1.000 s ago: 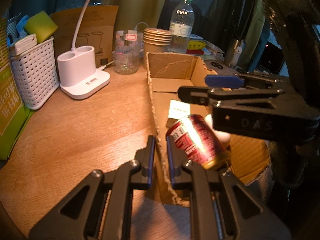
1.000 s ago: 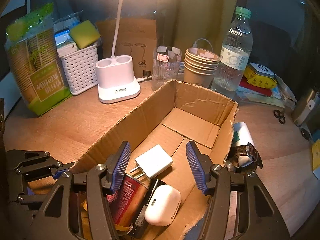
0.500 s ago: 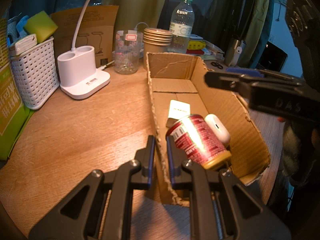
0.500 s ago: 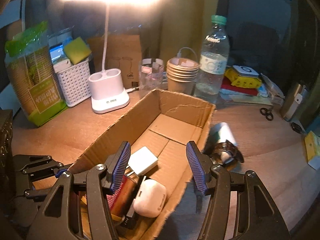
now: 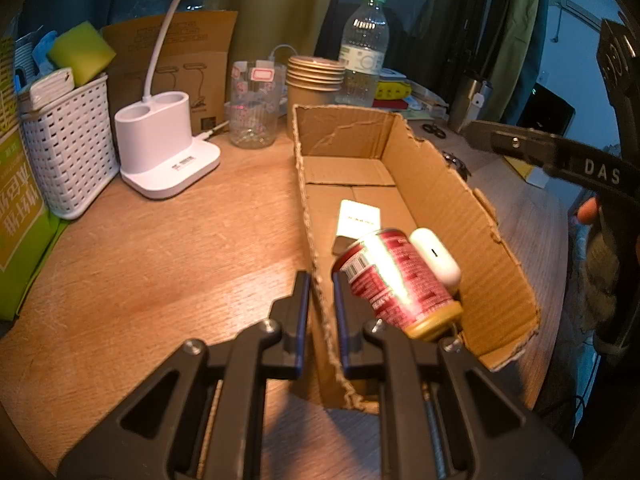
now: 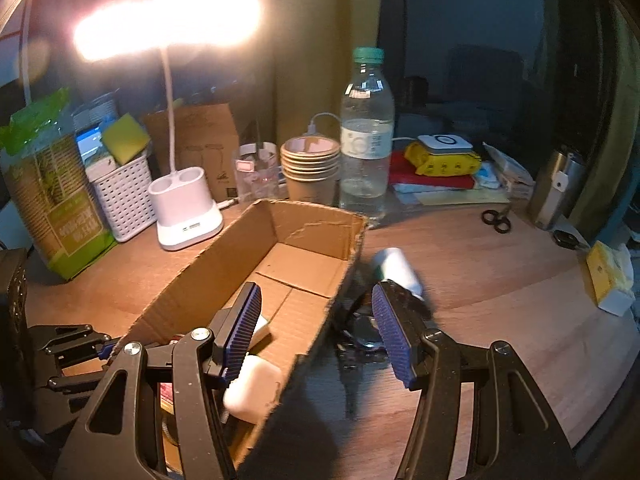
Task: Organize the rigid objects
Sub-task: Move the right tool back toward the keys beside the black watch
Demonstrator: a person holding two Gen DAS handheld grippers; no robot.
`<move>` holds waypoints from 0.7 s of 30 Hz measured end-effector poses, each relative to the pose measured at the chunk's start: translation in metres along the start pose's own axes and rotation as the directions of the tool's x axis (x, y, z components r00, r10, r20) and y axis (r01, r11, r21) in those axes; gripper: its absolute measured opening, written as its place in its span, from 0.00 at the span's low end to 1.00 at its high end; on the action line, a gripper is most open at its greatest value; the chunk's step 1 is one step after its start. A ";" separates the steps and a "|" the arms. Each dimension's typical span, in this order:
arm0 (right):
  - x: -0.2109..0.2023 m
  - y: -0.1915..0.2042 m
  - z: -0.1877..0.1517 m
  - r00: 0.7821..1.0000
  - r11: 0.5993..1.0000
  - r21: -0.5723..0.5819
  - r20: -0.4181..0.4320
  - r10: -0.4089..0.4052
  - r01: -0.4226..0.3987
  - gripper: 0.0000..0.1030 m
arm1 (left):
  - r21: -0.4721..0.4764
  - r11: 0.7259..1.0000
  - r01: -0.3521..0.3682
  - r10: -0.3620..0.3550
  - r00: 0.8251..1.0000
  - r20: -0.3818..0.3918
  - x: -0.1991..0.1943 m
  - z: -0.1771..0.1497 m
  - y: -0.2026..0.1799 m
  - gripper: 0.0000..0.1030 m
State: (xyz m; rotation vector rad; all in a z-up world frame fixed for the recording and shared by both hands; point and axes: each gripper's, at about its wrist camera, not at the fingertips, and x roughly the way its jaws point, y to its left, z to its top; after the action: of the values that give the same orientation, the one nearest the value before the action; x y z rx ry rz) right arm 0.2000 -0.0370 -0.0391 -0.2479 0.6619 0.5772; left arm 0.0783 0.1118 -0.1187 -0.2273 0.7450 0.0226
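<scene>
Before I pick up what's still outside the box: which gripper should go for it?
Right. The right gripper is open and sits above the watch and white tube beside the cardboard box. The left gripper is clamped on the box's near wall.

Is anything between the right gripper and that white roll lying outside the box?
Yes. A dark wristwatch lies on the table between the open right gripper and the white roll, touching the roll's near end. The cardboard box wall stands just to the left.
</scene>
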 end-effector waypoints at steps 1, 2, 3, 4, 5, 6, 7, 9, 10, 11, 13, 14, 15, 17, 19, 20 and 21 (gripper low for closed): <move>-0.001 -0.004 0.000 1.000 1.000 0.010 0.004 -0.005 0.005 0.59 | 0.000 1.000 0.000 0.000 1.000 0.000 0.000 0.000 0.000 0.13; -0.003 -0.008 0.000 1.000 1.000 0.020 0.007 -0.012 0.012 0.59 | 0.000 1.000 0.000 0.000 1.000 0.000 0.000 0.000 0.000 0.13; -0.003 -0.011 0.000 1.000 1.000 0.026 0.008 -0.016 0.016 0.59 | 0.000 1.000 0.000 0.000 1.000 0.000 0.000 0.000 0.000 0.13; -0.004 -0.015 -0.001 1.000 0.999 0.033 0.009 -0.021 0.020 0.59 | 0.000 1.000 0.000 0.000 1.000 0.000 0.000 0.000 0.000 0.13; -0.004 -0.017 -0.001 1.000 0.999 0.039 0.009 -0.024 0.024 0.59 | 0.000 1.000 0.000 0.000 1.000 0.000 0.000 0.000 0.001 0.13; -0.004 -0.020 -0.001 1.000 0.999 0.043 0.008 -0.029 0.029 0.59 | 0.000 1.000 0.000 0.000 1.000 0.000 0.000 0.000 0.000 0.13; -0.004 -0.023 -0.002 0.999 0.998 0.049 0.008 -0.035 0.034 0.59 | 0.000 1.000 0.000 0.000 1.000 0.000 0.000 0.000 0.000 0.13; -0.003 -0.028 -0.003 0.999 0.997 0.059 0.004 -0.043 0.043 0.59 | 0.000 1.000 0.000 0.000 1.000 0.000 0.000 0.000 0.000 0.13; -0.003 -0.031 -0.004 0.999 0.997 0.065 0.003 -0.050 0.050 0.59 | 0.000 1.000 0.000 0.000 1.000 0.000 0.000 0.000 0.000 0.13; -0.002 -0.034 -0.004 0.998 0.996 0.070 0.002 -0.056 0.056 0.59 | 0.000 1.000 0.000 0.000 1.000 0.000 0.000 0.000 0.000 0.13; 0.000 -0.040 -0.006 0.998 0.994 0.082 -0.004 -0.067 0.067 0.59 | 0.000 1.000 0.000 0.000 1.000 0.000 0.000 0.000 0.000 0.13; 0.001 -0.043 -0.007 0.998 0.994 0.090 -0.006 -0.069 0.069 0.59 | 0.000 1.000 0.000 0.000 1.000 0.000 0.000 0.000 0.000 0.13; 0.003 -0.046 -0.008 0.998 0.993 0.097 -0.010 -0.069 0.070 0.59 | 0.000 1.000 0.000 0.000 1.000 0.000 0.000 0.000 0.001 0.13; 0.007 -0.051 -0.010 0.997 0.991 0.109 -0.017 -0.070 0.072 0.59 | 0.000 1.000 0.000 0.000 1.000 0.000 0.000 0.000 0.000 0.13; 0.011 -0.056 -0.011 0.998 0.990 0.119 -0.016 -0.069 0.070 0.59 | 0.000 1.000 0.000 0.000 1.000 0.000 0.000 0.000 0.000 0.13; 0.012 -0.057 -0.012 0.998 0.990 0.121 -0.016 -0.068 0.069 0.59 | 0.000 1.000 0.000 0.000 1.000 0.000 0.000 0.000 0.000 0.13; 0.014 -0.059 -0.012 0.998 0.990 0.127 -0.016 -0.066 0.067 0.59 | 0.000 1.000 0.000 0.000 1.000 0.000 0.000 0.000 0.000 0.13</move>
State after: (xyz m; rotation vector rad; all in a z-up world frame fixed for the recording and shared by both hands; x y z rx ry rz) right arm 0.2367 -0.0836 -0.0555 -0.1536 0.6965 0.4682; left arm 0.0783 0.1120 -0.1188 -0.2277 0.7447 0.0225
